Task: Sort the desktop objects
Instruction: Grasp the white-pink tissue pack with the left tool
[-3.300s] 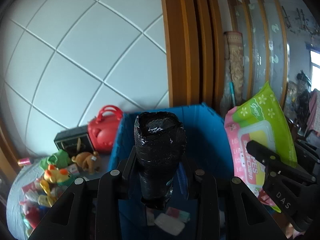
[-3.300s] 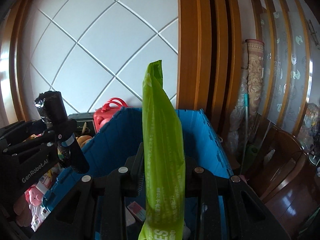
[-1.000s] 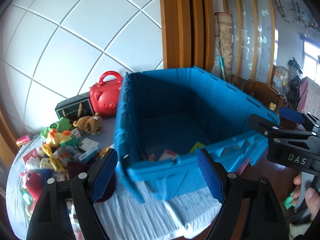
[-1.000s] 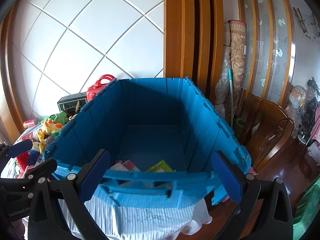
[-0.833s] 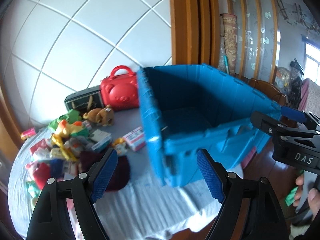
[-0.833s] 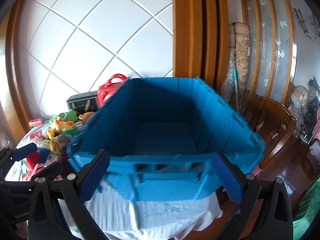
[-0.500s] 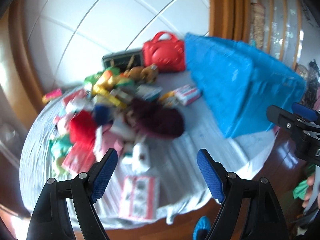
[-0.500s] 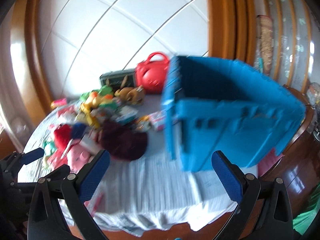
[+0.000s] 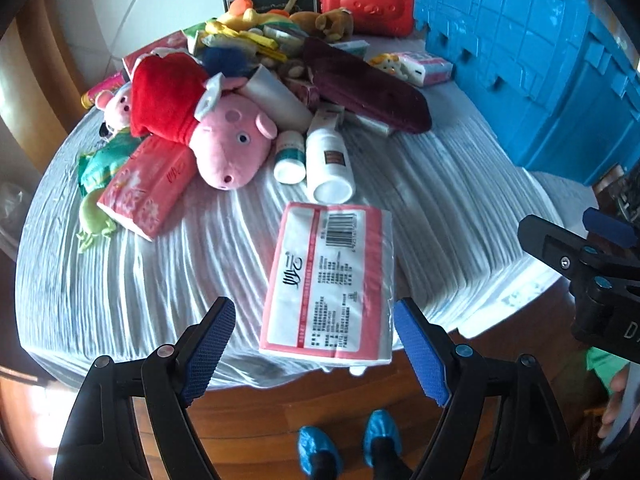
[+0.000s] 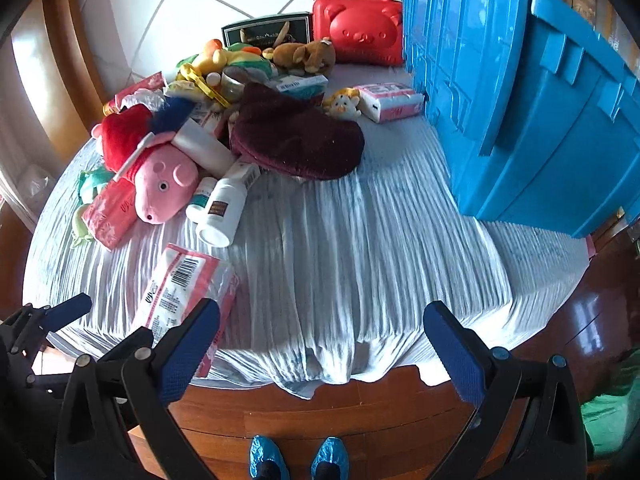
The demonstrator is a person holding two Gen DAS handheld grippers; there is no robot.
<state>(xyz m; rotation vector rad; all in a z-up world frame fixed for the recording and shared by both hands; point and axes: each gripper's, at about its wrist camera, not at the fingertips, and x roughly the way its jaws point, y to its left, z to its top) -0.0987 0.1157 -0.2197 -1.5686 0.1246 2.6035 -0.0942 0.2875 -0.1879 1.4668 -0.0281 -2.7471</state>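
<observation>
Both grippers empty, jaws spread: left gripper [image 9: 312, 344] hovers over tissue pack [image 9: 332, 280] at desk [image 10: 360, 260] front edge; right gripper [image 10: 320, 348] beside. Toy-and-bottle heap [image 10: 208, 128] remains unsorted. Blue crate [image 10: 520, 100] interior hidden; progress unclear.

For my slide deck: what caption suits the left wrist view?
Open left hand-held gripper poised over a pink tissue pack at the table's near edge.
</observation>
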